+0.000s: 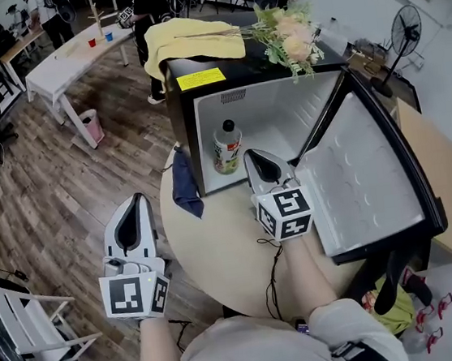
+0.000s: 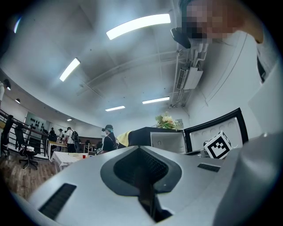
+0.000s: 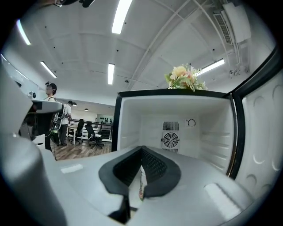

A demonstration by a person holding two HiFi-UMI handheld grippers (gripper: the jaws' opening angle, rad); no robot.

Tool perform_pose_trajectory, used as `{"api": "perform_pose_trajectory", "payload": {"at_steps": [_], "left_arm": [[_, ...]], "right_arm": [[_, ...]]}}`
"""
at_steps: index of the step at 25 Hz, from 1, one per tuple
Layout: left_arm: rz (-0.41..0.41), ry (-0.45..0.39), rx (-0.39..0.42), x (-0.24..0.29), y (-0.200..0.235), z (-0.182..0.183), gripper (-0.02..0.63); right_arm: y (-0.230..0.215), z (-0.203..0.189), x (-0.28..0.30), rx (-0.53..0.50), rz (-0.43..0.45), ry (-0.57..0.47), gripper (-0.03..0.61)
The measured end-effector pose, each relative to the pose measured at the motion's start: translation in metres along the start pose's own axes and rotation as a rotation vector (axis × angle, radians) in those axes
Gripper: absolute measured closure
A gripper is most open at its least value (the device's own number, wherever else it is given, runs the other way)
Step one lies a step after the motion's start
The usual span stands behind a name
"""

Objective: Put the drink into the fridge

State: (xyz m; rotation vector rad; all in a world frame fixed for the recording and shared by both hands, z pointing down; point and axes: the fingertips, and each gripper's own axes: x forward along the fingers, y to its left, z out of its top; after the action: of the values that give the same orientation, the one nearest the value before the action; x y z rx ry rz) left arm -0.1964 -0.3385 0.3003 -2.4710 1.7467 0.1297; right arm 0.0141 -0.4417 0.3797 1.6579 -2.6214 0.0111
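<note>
Drink bottle (image 1: 227, 146) stands upright at the front-left edge of the fridge (image 1: 197, 79) floor. My right claw (image 1: 262, 165) and left claw (image 1: 137, 203) are both closed, empty. Probably light, slick plastic, so I'd grab mid-body, not the cap.

A small plastic drink bottle (image 1: 227, 145) with a black cap and a white-and-green label stands upright inside a compact black fridge (image 1: 282, 107). It rests on the floor of the white compartment, at the front left, close to the left wall. Its contents look pale, though the bottle shows too small to be sure. The fridge stands on a round, pale bench (image 1: 218, 246), and its white-lined door (image 1: 364, 175) is swung wide open to the right. A round fan grille (image 3: 170, 140) sits on the back wall.
</note>
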Motion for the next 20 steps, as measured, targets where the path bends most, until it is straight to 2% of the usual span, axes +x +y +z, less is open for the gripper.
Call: {"api": "perform_pose_trajectory", "payload": {"at_steps": [20], "left_arm": [[-0.072, -0.043, -0.009, -0.018, -0.022, 0.017, 0.604]], "right_arm": [[0.014, 0.046, -0.099, 0.013, -0.062, -0.081, 0.568]]}}
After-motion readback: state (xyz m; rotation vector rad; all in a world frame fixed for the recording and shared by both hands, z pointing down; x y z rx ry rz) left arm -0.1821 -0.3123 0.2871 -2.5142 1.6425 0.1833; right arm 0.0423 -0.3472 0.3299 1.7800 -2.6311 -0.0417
